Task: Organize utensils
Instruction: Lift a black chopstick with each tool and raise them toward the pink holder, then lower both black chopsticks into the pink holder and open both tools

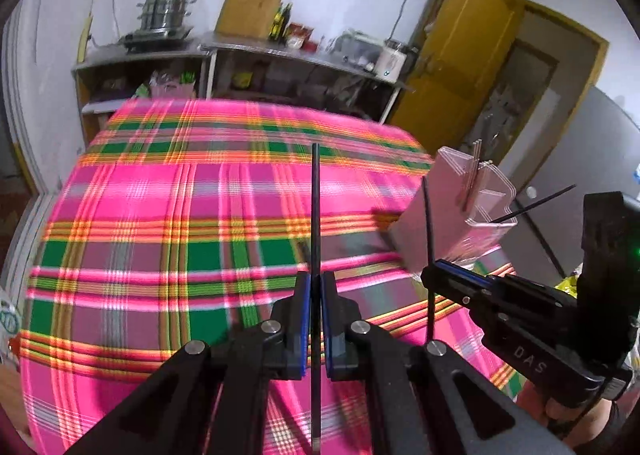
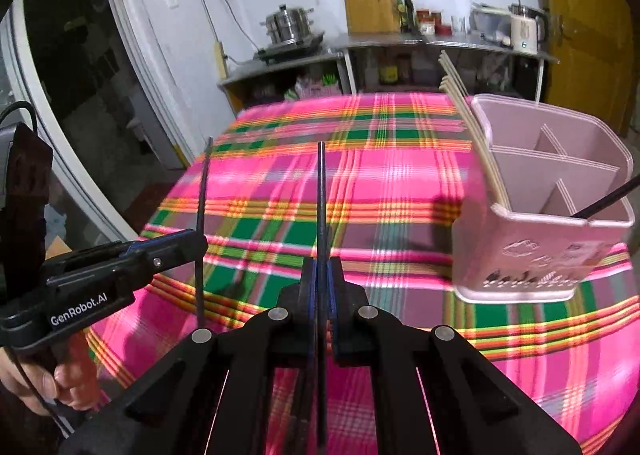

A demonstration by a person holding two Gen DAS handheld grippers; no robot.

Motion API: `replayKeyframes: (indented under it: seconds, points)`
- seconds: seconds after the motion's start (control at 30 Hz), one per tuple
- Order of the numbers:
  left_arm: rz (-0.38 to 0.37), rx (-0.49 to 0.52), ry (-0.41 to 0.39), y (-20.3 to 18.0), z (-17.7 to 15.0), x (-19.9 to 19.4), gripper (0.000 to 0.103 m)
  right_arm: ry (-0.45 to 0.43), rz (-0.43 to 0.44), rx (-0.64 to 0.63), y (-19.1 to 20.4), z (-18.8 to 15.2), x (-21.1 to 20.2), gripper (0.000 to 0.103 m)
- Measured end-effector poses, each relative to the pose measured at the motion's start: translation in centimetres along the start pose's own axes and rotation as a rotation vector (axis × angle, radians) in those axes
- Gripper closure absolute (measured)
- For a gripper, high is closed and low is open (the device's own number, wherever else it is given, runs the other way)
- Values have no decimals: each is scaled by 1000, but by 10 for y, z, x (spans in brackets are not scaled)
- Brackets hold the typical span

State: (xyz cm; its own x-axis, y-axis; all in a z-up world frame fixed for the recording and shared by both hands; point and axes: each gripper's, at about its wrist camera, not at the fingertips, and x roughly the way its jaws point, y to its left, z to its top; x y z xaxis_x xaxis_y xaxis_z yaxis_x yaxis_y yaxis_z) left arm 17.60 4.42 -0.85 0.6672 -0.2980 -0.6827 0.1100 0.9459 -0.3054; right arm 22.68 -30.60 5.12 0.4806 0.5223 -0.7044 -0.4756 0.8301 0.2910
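Observation:
My left gripper is shut on a black chopstick that stands upright above the plaid tablecloth. My right gripper is shut on a second black chopstick, also upright. Each gripper shows in the other's view: the right one beside the holder, the left one at the left. The pink compartmented utensil holder stands on the table to the right, also in the left wrist view. It holds several pale chopsticks and one black chopstick.
Behind the table is a metal shelf counter with a steamer pot, a cutting board, bottles and a kettle. A yellow door stands at the right. A window frame is at the left.

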Motion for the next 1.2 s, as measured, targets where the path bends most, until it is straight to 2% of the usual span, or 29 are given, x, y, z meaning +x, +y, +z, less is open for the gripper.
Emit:
replayKeyframes:
  seconds: [0.2, 0.43, 0.93, 1.2]
  points:
    - [-43, 41, -62, -22, 11, -36, 98, -80, -2, 0, 4, 7, -42, 98]
    - [-81, 72, -82, -39, 17, -52, 98, -126, -7, 6, 4, 7, -73, 98]
    - [-157, 114, -30, -73, 13, -44, 98, -166, -66, 59, -22, -8, -111, 98]
    - [-208, 140, -9, -102, 30, -24, 98, -202, -114, 97, -45, -2, -126, 98]
